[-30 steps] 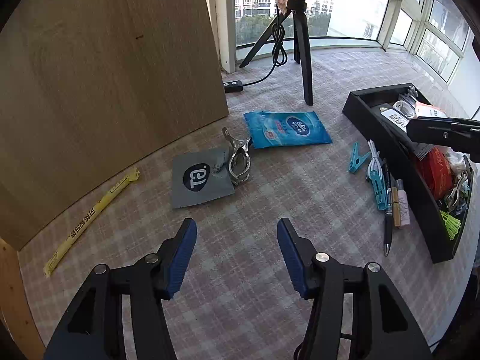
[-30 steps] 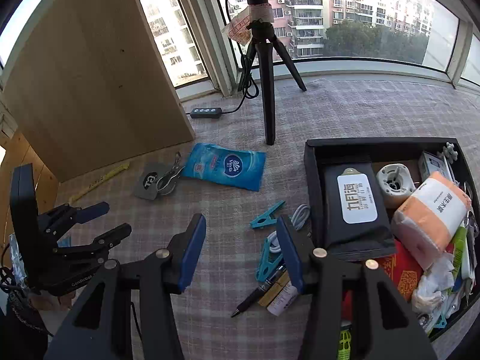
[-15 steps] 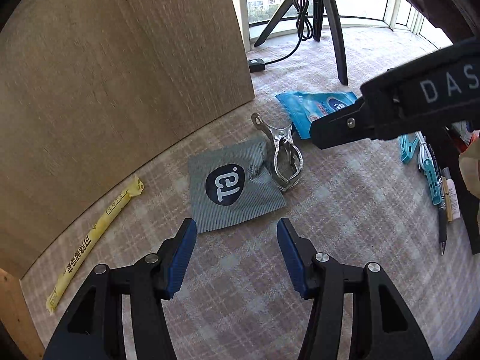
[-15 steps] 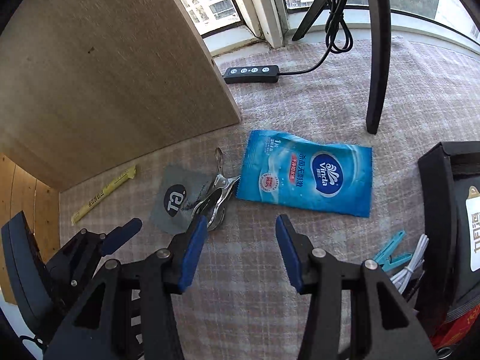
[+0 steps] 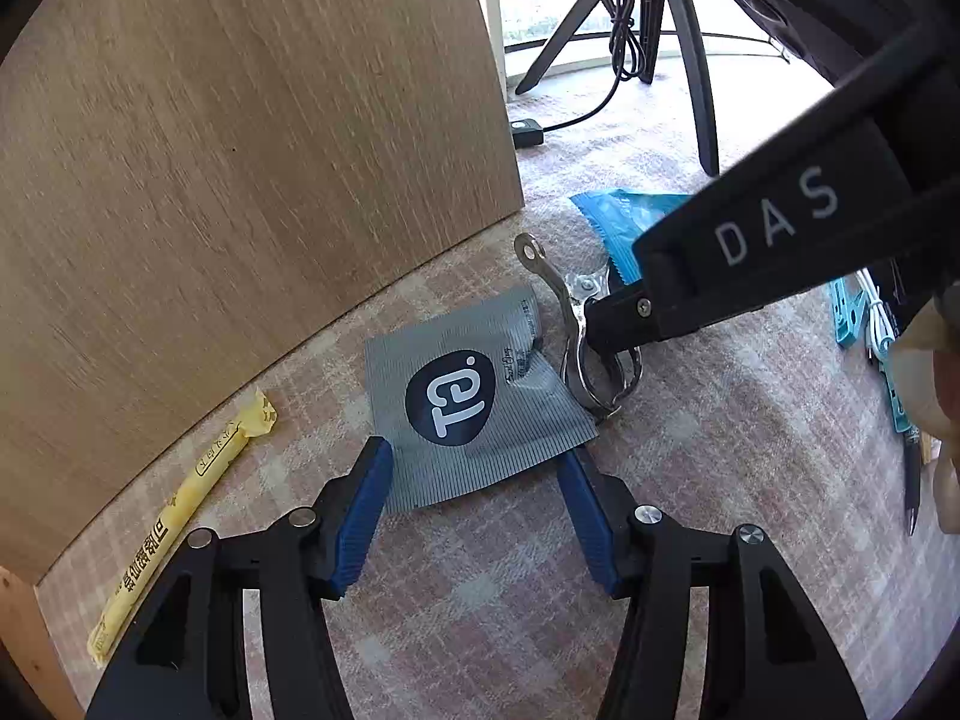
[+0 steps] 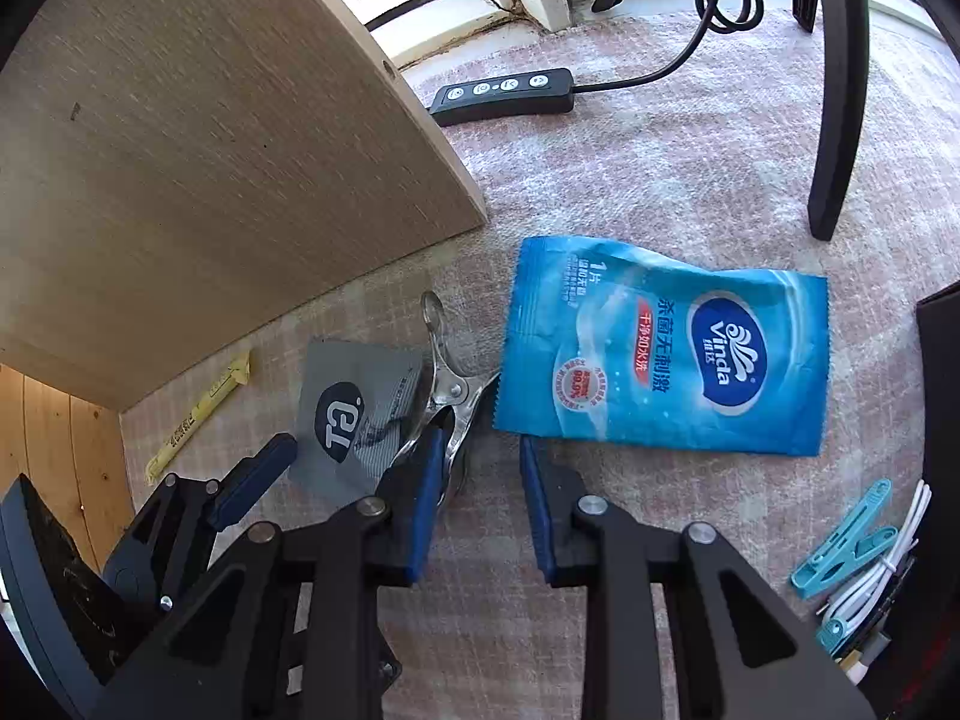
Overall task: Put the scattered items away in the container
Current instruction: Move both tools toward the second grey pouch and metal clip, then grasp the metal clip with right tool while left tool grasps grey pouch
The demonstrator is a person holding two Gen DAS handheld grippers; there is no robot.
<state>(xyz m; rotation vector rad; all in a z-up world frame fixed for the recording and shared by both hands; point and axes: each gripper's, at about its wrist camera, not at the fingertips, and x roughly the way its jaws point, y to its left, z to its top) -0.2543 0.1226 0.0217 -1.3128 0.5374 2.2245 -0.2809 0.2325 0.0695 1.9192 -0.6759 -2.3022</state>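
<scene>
A grey sachet [image 5: 474, 408] with a dark round logo lies flat on the checked cloth; its near edge sits between the blue pads of my open left gripper [image 5: 474, 480]. A metal clip [image 5: 576, 330] lies at the sachet's right edge, also seen in the right wrist view [image 6: 444, 384]. My right gripper [image 6: 480, 474] is open, its left pad over the clip's jaw end, its right pad at the near edge of a blue Vinda wipes pack [image 6: 660, 354]. The black container's corner [image 6: 942, 360] shows at the right edge.
A wooden board [image 5: 240, 150] stands behind the sachet. A yellow stick sachet [image 5: 180, 516] lies at its foot. A tripod leg [image 6: 834, 90] and a cable remote [image 6: 504, 93] stand beyond. Teal pegs [image 6: 840, 546], a white cable and a pen lie by the container.
Both grippers have moved forward and down toward the cloth. The left now brackets the grey sachet's near edge; the right has closed in on the metal clip.
</scene>
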